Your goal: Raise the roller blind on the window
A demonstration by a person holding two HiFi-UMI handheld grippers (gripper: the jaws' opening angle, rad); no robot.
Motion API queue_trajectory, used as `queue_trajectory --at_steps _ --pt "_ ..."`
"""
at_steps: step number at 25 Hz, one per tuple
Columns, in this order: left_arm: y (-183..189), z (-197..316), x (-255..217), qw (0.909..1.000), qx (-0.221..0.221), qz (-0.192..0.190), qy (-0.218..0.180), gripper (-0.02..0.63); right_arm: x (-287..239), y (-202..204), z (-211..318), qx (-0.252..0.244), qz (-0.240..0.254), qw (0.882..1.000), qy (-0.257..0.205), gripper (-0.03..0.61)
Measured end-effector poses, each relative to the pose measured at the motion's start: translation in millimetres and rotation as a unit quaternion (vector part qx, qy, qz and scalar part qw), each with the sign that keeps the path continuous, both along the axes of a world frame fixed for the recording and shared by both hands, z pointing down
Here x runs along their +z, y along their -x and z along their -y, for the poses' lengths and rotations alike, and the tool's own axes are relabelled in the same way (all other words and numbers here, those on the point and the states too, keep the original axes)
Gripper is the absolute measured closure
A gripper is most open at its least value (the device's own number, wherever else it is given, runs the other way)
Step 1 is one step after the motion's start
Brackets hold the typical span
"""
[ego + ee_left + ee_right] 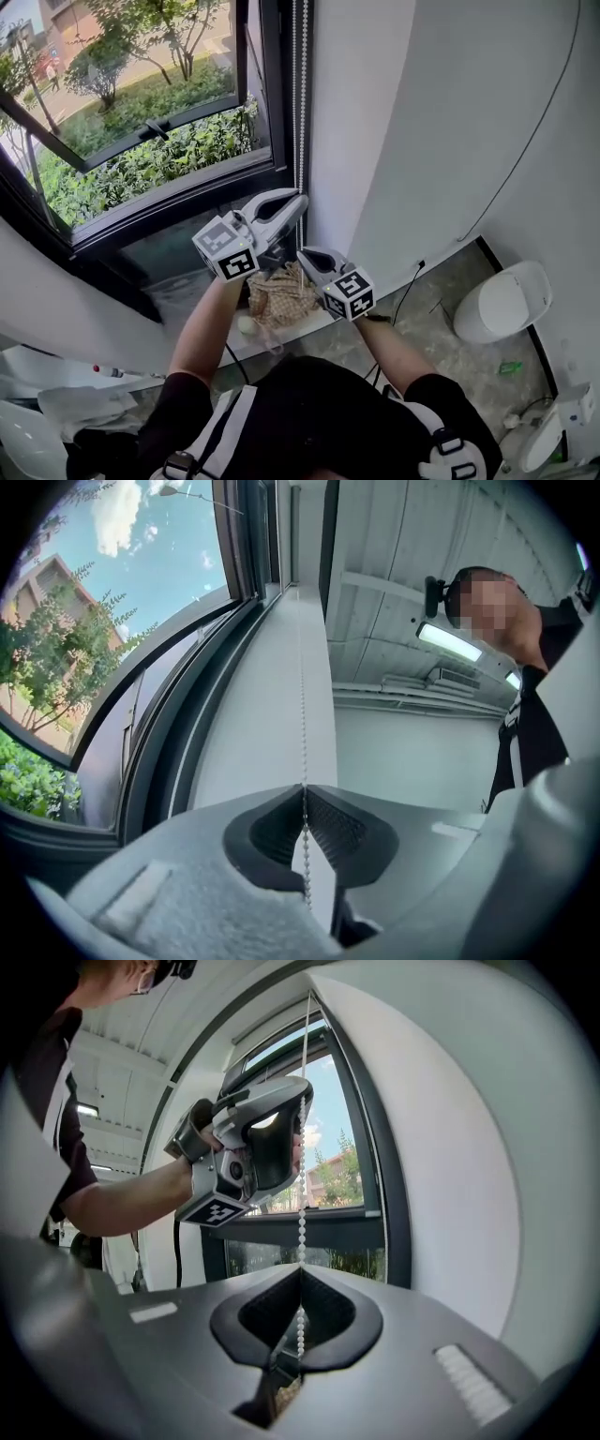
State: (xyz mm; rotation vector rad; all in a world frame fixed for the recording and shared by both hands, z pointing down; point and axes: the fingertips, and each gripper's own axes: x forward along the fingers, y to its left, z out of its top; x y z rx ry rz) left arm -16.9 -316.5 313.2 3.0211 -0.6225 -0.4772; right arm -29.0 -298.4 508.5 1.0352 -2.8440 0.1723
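A white bead chain [300, 94] hangs down the dark window frame [277, 112], next to the white wall. My left gripper [302, 200] is shut on the chain, the upper of the two grips. In the left gripper view the chain [302, 696] runs straight into the closed tips [303, 787]. My right gripper [302, 255] is shut on the same chain just below. In the right gripper view the beads [302, 1227] pass between its closed tips [300, 1267], and the left gripper [305, 1101] holds the chain above. No blind fabric covers the glass in view.
A tilted window sash [141, 131] stands open towards the greenery. A crumpled beige cloth [281, 295] lies on the sill under the grippers. A black cable [525, 141] runs down the white wall. A white toilet [502, 302] stands on the grey floor at the right.
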Motion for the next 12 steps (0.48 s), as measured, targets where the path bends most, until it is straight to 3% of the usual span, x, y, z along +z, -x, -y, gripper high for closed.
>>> queue_trajectory --at_steps 4,7,9,12 --pt "-1.5 4.6 83.3 0.9978 -0.016 0.039 0.05 0.607 72.2 2.7 -10.0 -0.013 -0.073 0.994 0.08 0.572" --pt "5.7 -0.6 117.5 0.9956 -0.016 -0.003 0.092 0.607 101.0 -1.1 -23.0 -0.018 -0.097 0.99 0.103 0.569" --pt "9.9 -3.5 116.5 0.9955 -0.023 -0.014 0.091 0.607 98.6 -3.6 -28.2 -0.017 -0.083 0.992 0.097 0.561" --pt "7.8 -6.1 110.6 0.9974 -0.042 0.025 0.053 0.606 73.1 -3.1 -26.5 -0.015 -0.048 0.996 0.069 0.501"
